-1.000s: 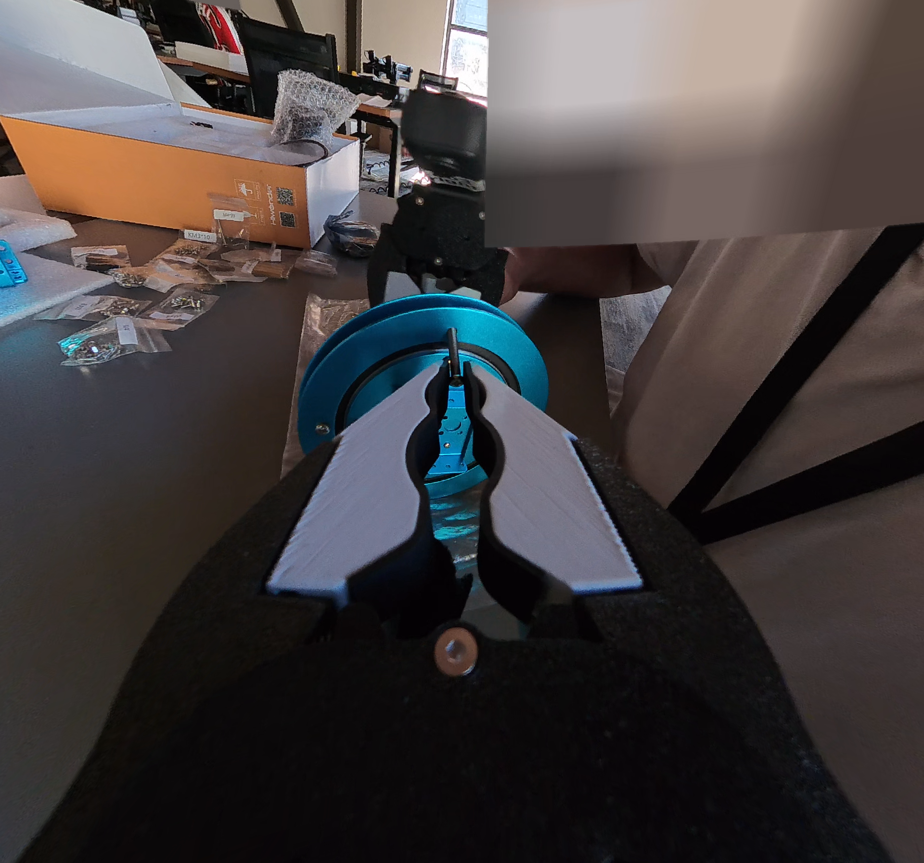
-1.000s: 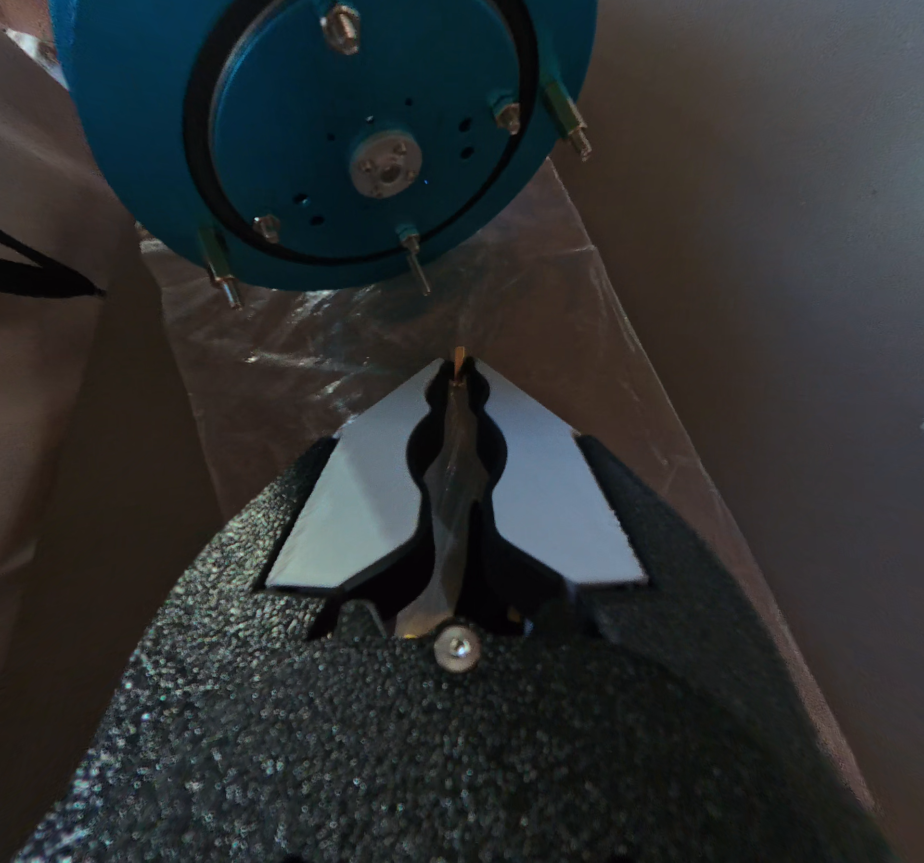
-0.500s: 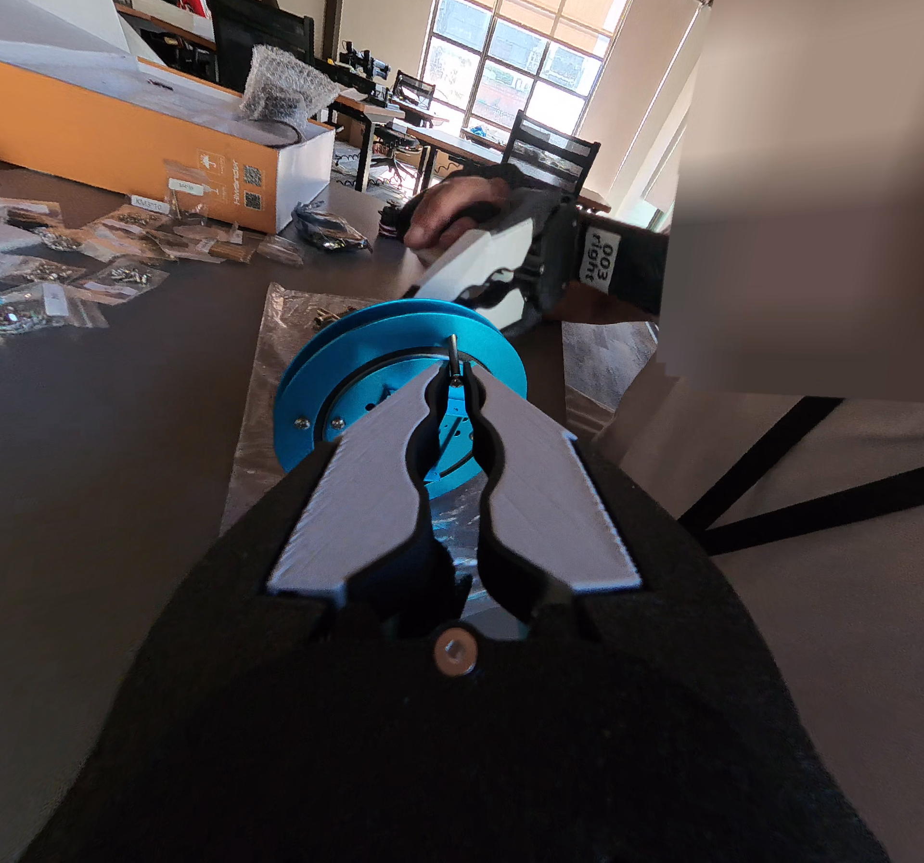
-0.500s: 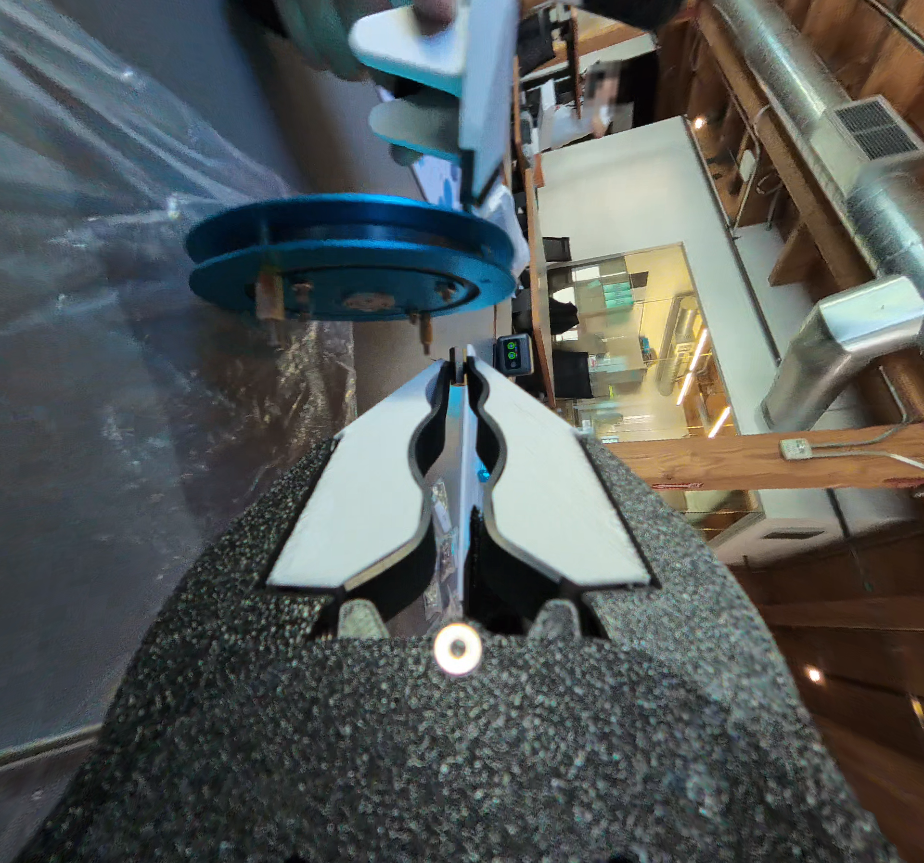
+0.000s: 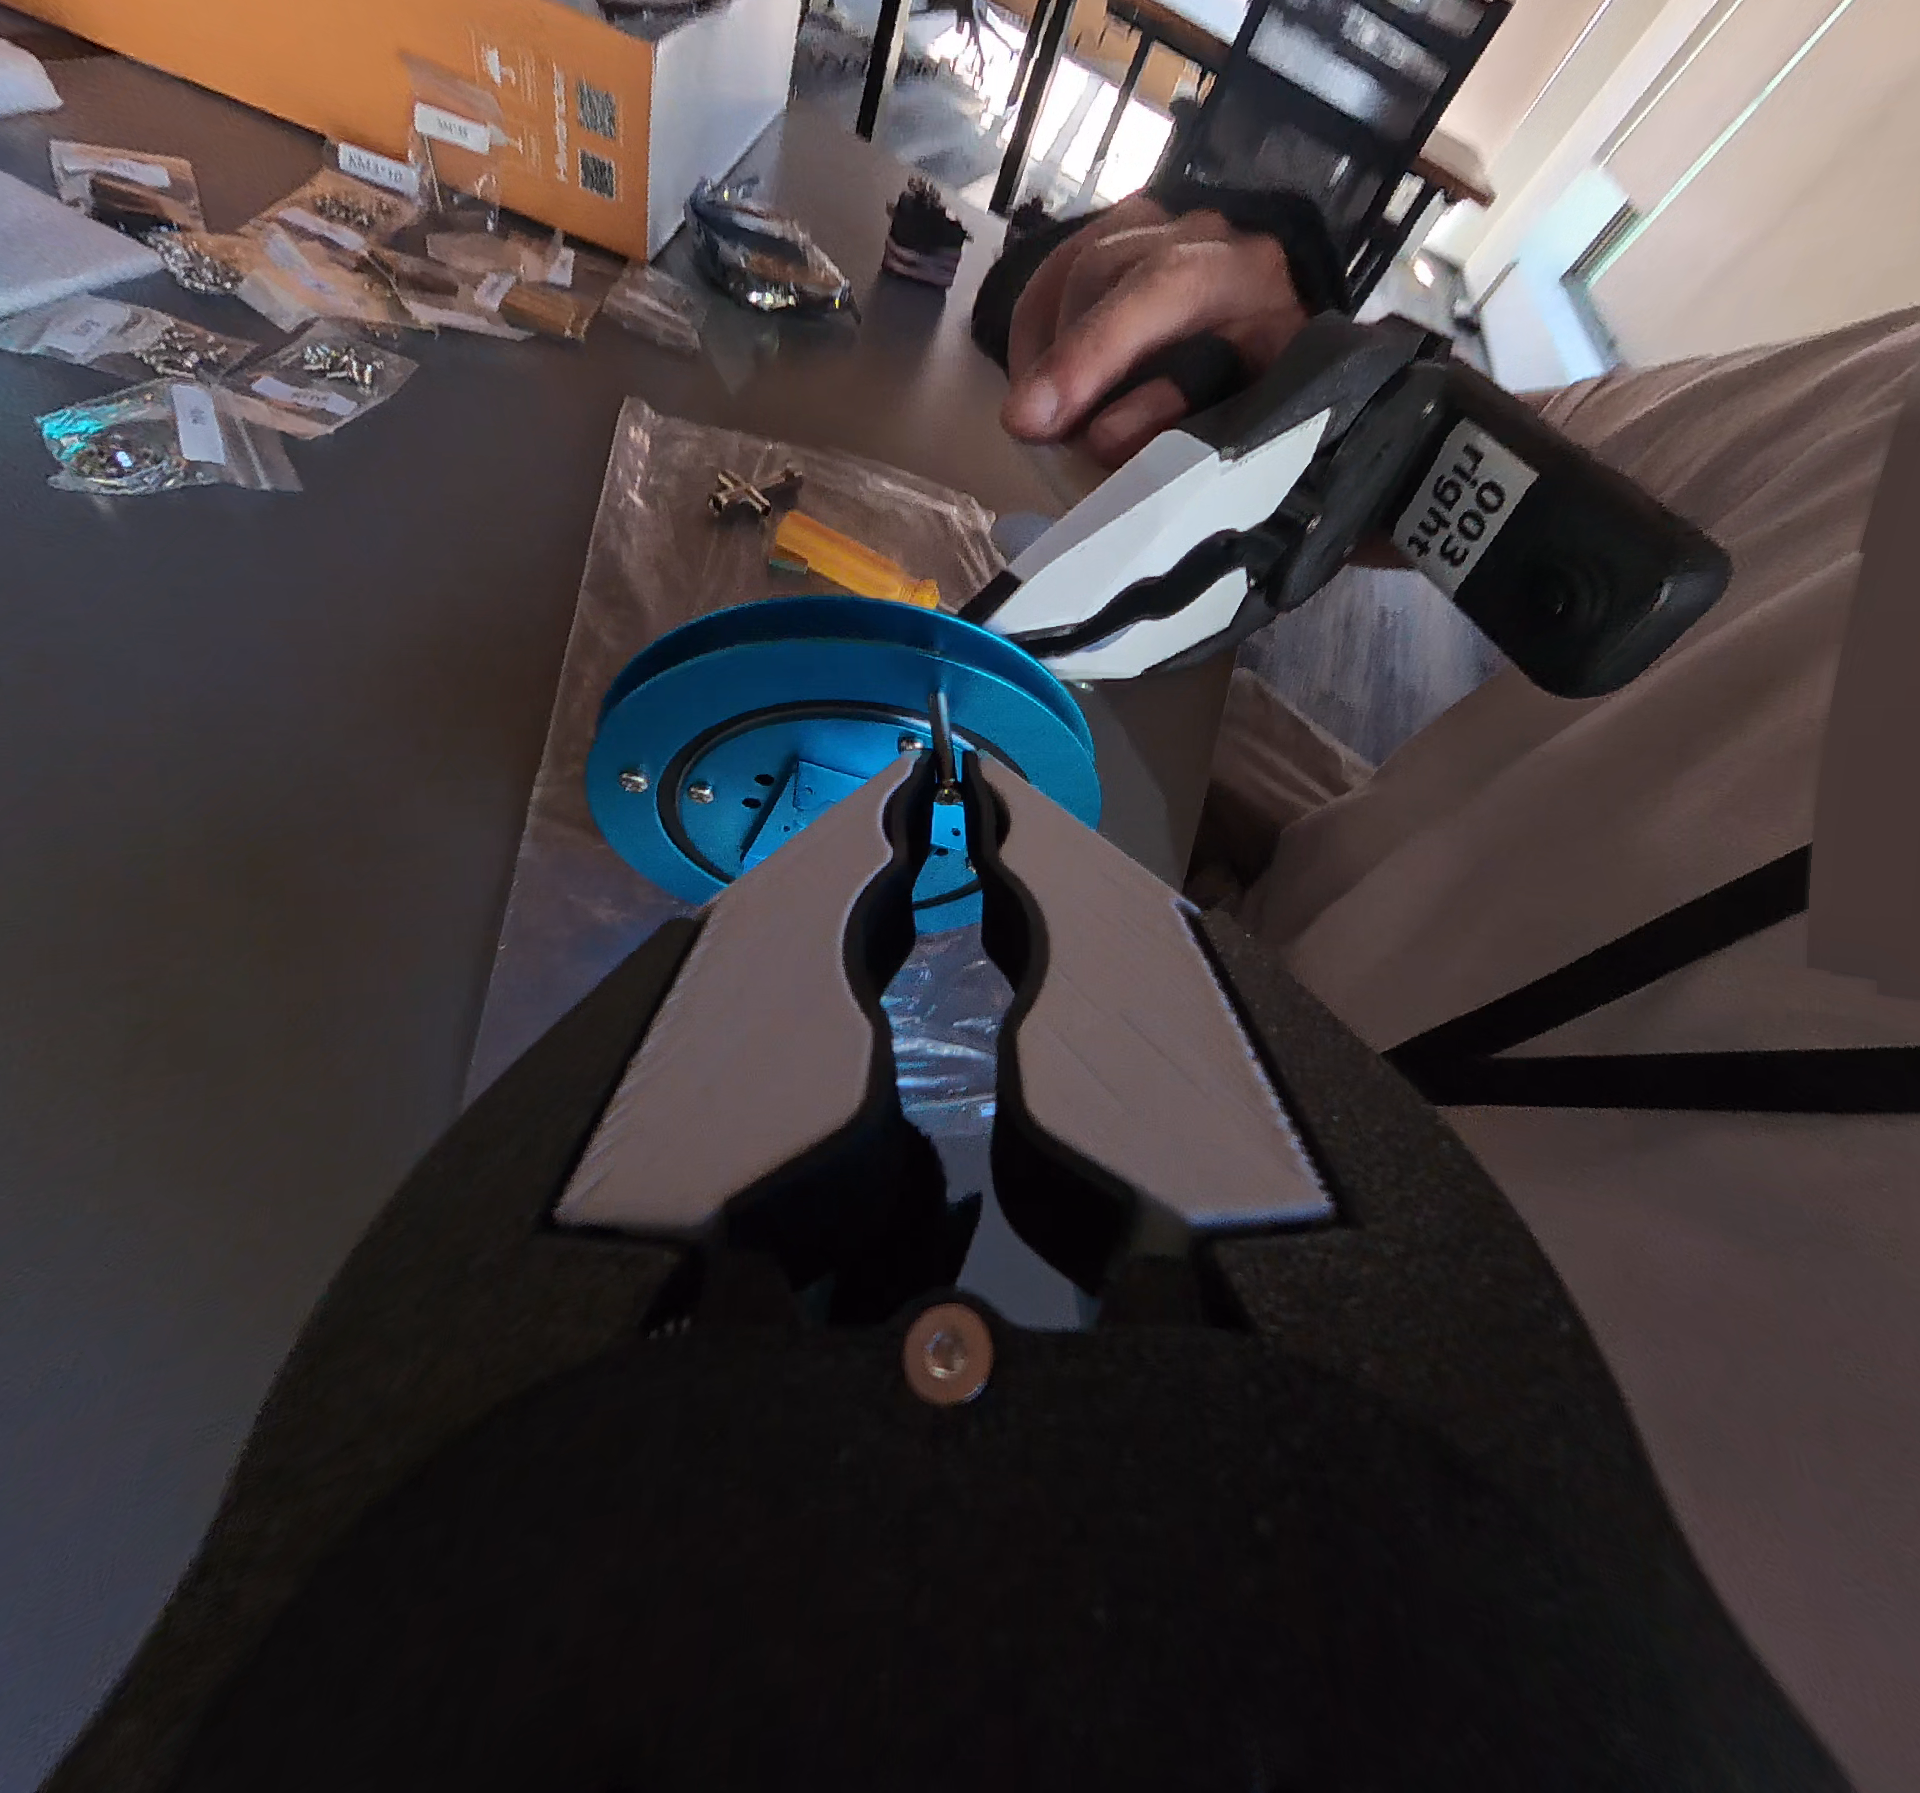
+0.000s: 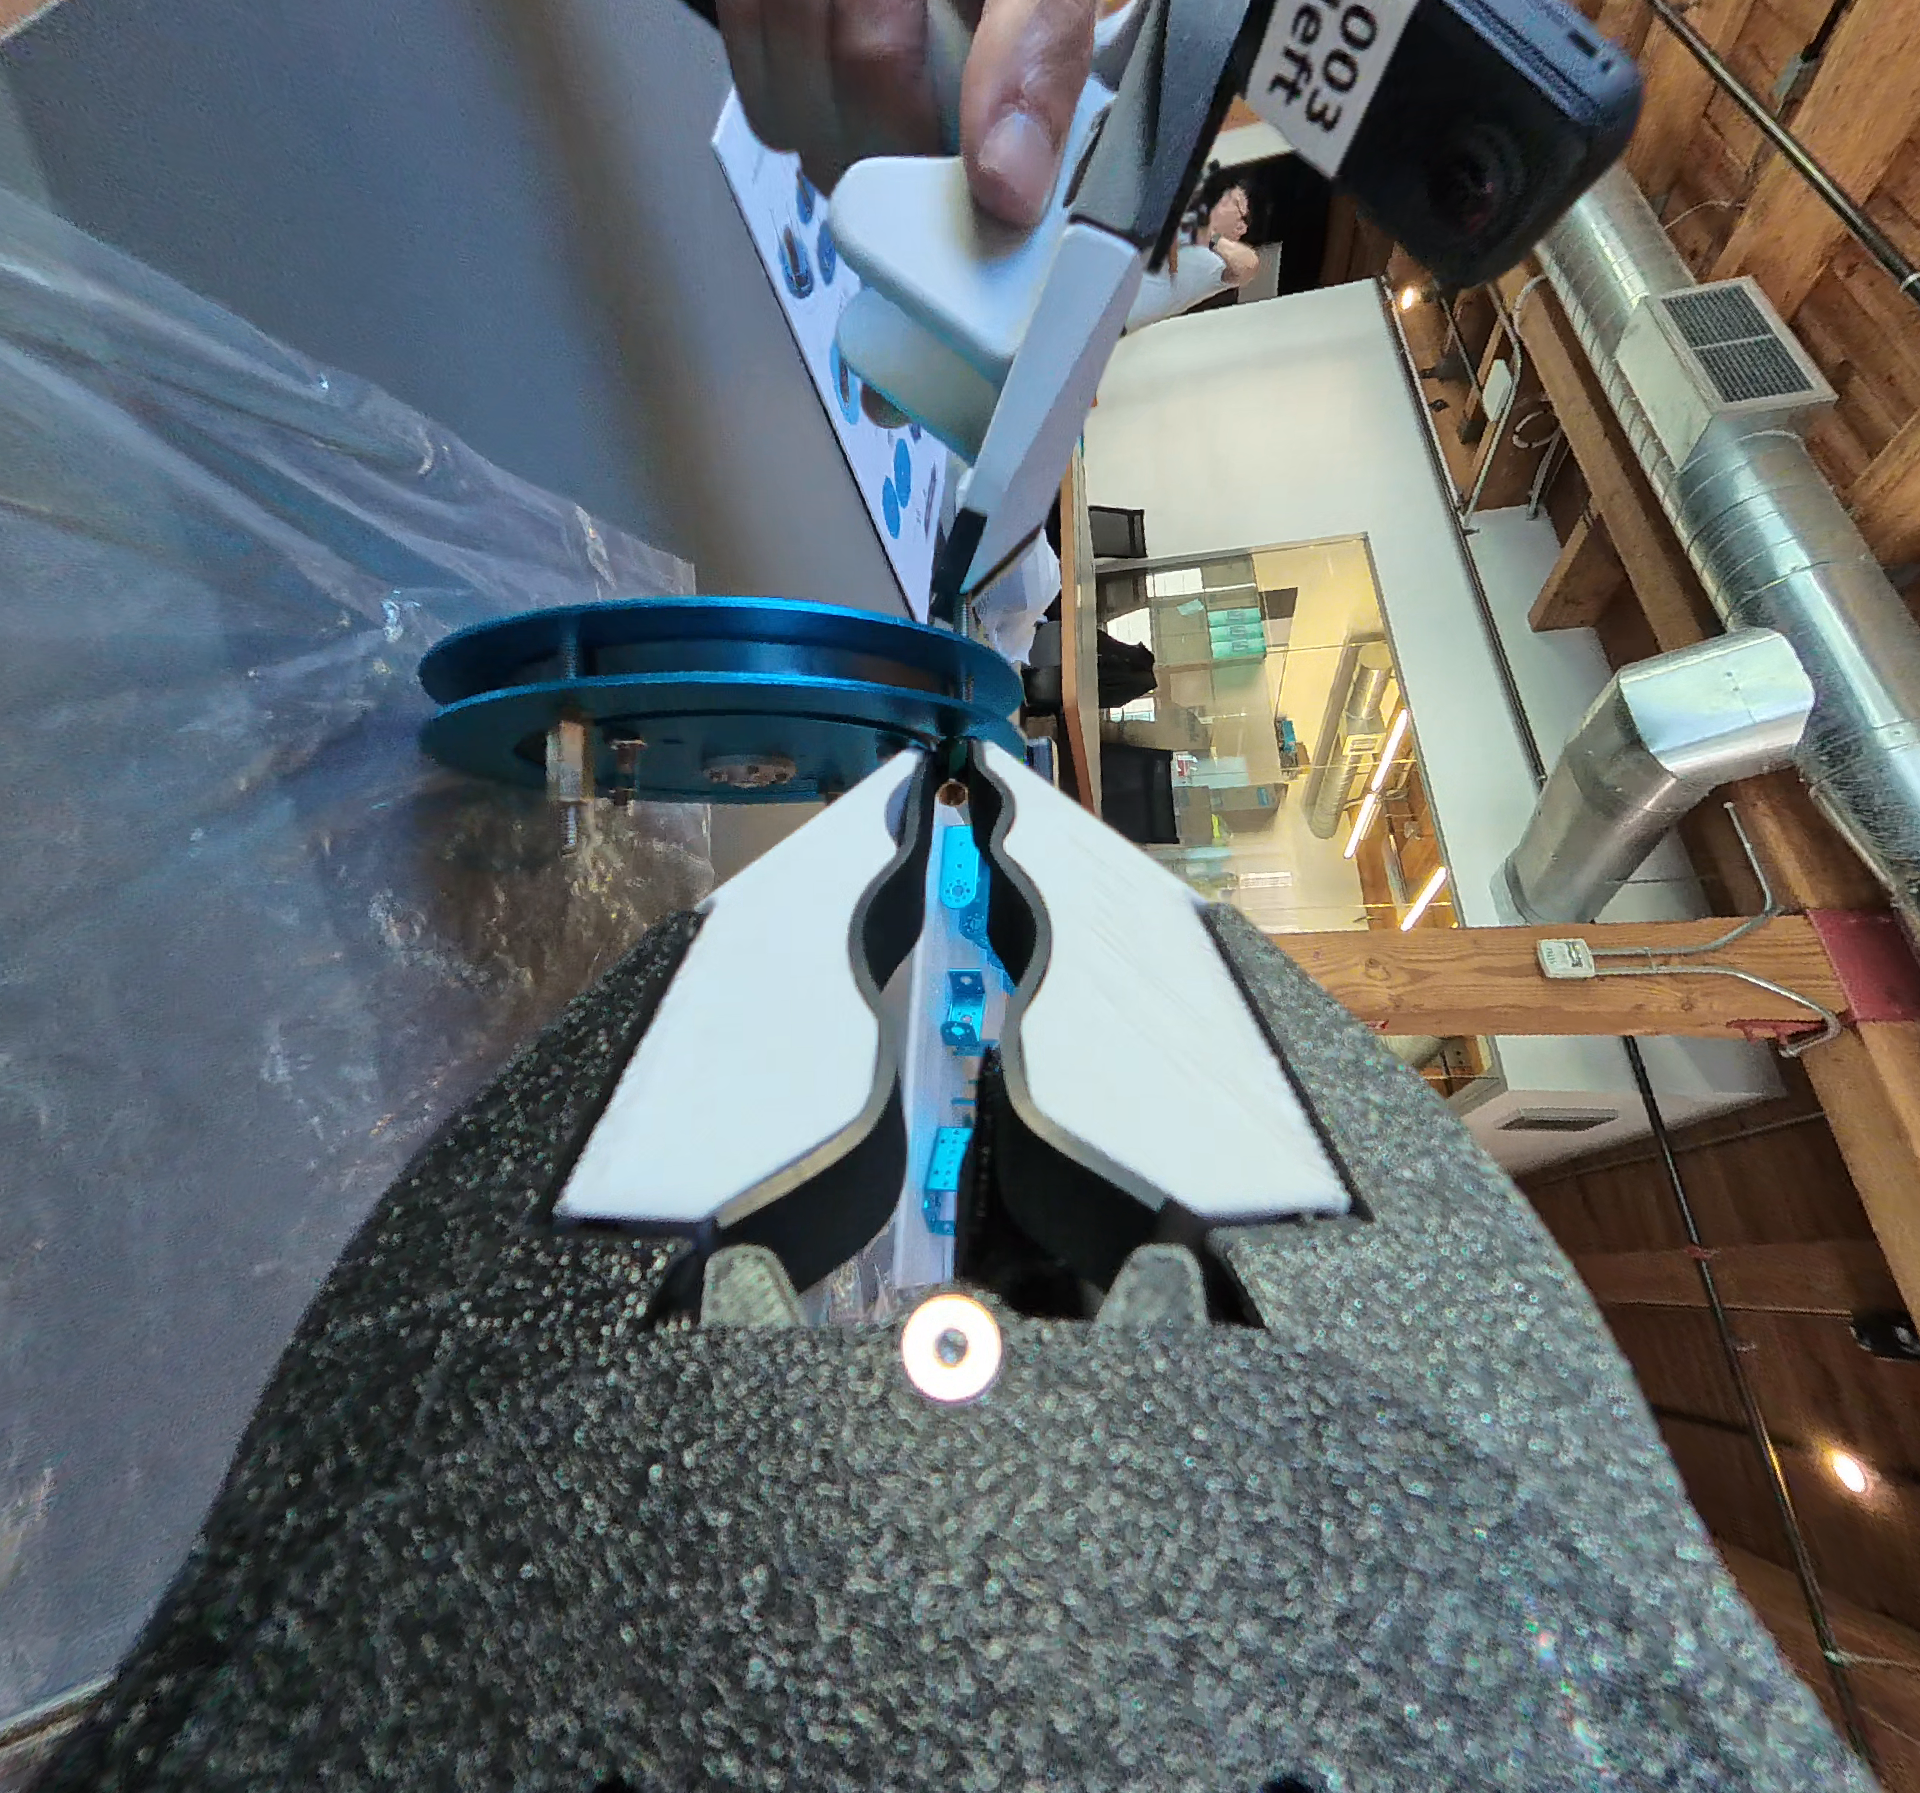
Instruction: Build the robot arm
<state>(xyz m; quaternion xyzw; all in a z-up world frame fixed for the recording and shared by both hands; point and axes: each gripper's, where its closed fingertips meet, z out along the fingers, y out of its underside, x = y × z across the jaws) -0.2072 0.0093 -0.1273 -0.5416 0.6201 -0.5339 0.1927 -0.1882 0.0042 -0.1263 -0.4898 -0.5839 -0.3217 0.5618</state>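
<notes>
The left gripper [image 5: 943, 769] is pinching a thin metal pin on the blue double-disc wheel [image 5: 844, 748], while the right gripper [image 6: 951, 769] (clamping a small brass standoff [image 6: 950, 791]) is meeting the opposite face.

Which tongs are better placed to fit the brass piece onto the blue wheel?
Right, probably: the right tongs are shut on the brass piece at the wheel, while the left tongs pinch a screw on its far face.
</notes>
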